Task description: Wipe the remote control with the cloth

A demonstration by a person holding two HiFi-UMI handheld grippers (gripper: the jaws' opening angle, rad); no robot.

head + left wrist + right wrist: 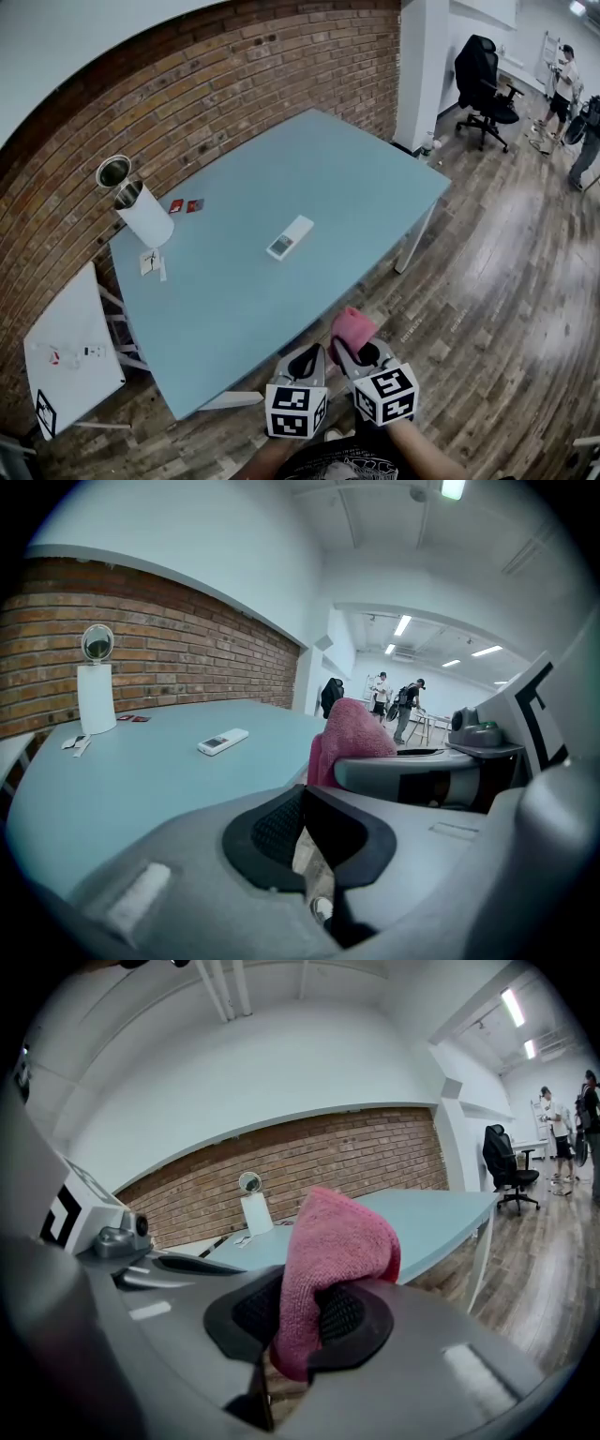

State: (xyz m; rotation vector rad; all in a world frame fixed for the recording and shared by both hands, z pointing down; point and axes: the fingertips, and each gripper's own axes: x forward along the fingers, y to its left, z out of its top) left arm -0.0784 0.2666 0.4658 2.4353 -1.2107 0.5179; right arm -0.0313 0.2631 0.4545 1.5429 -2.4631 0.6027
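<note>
Head view: one white remote control [290, 237], grey display end toward me, lies flat mid-table.
My right gripper [298, 1312] pinches the one pink cloth [333, 1241]; my left gripper [302, 832] is pressed together, empty. Both hover off the blue table's [375, 178] near edge, only bare tabletop between them and the remote. One white roll [147, 217] and two red cards [185, 205] sit by the brick wall.

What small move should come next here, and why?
Likely carry the right gripper forward over the table toward the remote. Its jaws are shut on the cloth, but the gripper hangs off the table's near edge, and the remote lies mid-table, well apart from it.
</note>
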